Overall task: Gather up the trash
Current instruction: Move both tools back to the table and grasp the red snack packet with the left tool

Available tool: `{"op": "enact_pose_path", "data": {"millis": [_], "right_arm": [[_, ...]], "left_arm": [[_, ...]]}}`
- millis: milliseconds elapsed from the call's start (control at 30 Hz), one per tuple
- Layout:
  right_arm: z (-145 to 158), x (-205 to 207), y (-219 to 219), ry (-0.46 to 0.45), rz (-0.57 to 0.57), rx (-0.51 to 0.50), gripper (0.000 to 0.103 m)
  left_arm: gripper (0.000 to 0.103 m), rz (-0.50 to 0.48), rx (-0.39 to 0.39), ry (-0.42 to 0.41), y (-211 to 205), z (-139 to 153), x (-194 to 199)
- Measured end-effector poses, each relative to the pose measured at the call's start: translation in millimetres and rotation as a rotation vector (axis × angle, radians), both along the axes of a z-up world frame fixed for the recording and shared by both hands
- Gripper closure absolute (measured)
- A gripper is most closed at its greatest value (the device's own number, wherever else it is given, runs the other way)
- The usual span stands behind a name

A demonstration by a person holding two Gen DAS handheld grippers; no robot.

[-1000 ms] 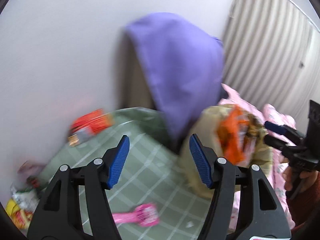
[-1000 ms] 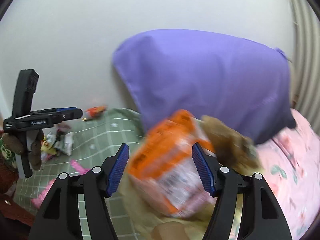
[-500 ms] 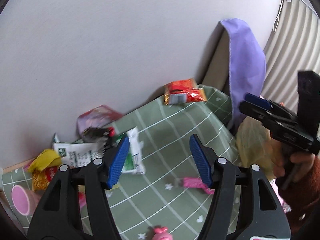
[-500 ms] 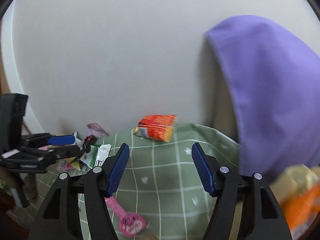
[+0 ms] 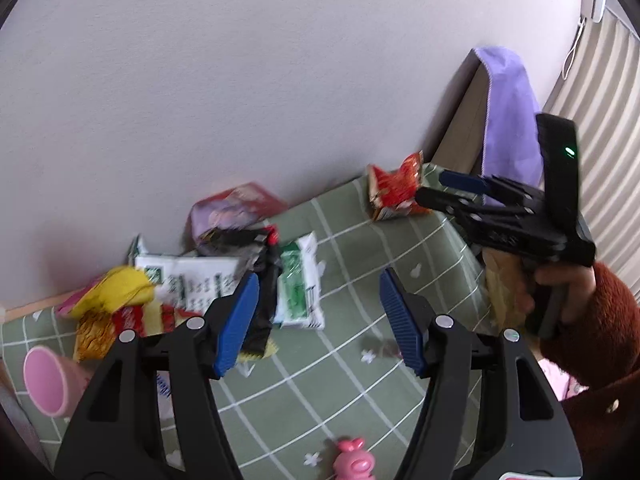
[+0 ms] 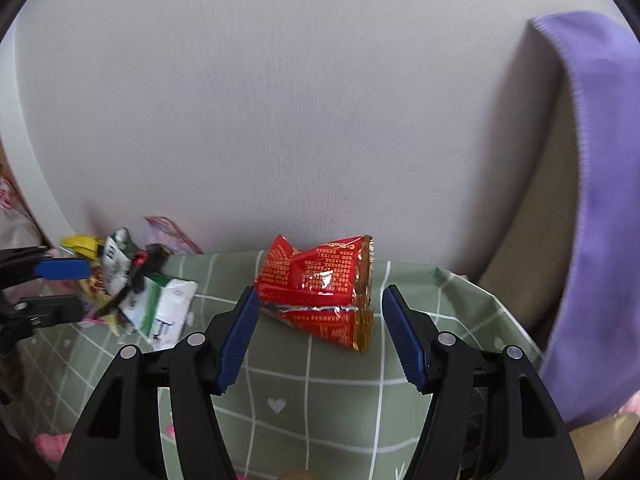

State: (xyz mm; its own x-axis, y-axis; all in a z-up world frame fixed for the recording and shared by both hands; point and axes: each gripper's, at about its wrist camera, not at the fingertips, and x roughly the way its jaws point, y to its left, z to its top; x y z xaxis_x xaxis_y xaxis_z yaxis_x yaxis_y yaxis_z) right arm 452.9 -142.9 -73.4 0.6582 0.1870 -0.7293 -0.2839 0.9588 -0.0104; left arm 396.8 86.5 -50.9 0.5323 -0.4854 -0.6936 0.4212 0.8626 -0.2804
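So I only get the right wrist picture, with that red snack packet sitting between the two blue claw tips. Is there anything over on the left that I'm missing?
Observer: Yes, the left wrist view shows a pink cup beside the wrapper pile, at the far left.
Operator: Who holds my claw?
Observer: A hand in a rust-red sleeve grips the right claw, whose open tips are next to the red packet.
Operator: Anything past the purple cloth?
Observer: A pale ribbed curtain hangs to its right.
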Motion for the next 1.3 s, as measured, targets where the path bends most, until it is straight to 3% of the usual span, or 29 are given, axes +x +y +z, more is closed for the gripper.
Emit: {"op": "enact_pose_path", "data": {"millis": [33,100,200,400,567,667,733,767,800,1000,1133,1300], "right_arm": [[-5,4,2,0.019,0.007,0.003,0.045],[-15,11,5,0.07,0.036,0.029,0.073],[-19,7,14,0.126,0.095,0.061,0.091],[-1,-32,20,0.121,0.144,0.067,0.095],[4,-74,6,0.129,0.119,0.119,0.095],[-5,-88,0,0.116,0.112,0.13,0.091],[-15,-103,-4,0.143,0.124,0.131,0.068],[-22,-105,-2,0.16,0.139,0.14,0.042],[-28,-109,1,0.18,0.155,0.148,0.036],[-48,-136,1,0.184,0.131,0.139,0.036],[-44,-152,-6,0.154,0.099,0.14,0.036],[-41,-165,-18,0.134,0.011,0.106,0.036]], "left_arm": [[0.043,0.006,0.003,0.0,4,-2,-3],[0.043,0.022,-0.001,0.003,11,-4,-9],[0.043,0.055,-0.027,0.012,24,-7,-15],[0.043,0.052,-0.053,-0.003,27,-5,-18],[0.043,0.009,-0.026,0.002,16,-13,-27],[0.043,-0.014,-0.021,0.01,8,-17,-35],[0.043,-0.029,-0.028,0.0,6,-15,-40],[0.043,-0.033,-0.027,-0.007,4,-13,-41],[0.043,-0.044,-0.026,-0.021,2,-10,-43],[0.036,-0.072,-0.06,-0.073,-18,2,-25],[0.036,-0.127,0.029,-0.164,-59,6,14],[0.036,-0.121,0.093,-0.091,-94,-10,72]]}}
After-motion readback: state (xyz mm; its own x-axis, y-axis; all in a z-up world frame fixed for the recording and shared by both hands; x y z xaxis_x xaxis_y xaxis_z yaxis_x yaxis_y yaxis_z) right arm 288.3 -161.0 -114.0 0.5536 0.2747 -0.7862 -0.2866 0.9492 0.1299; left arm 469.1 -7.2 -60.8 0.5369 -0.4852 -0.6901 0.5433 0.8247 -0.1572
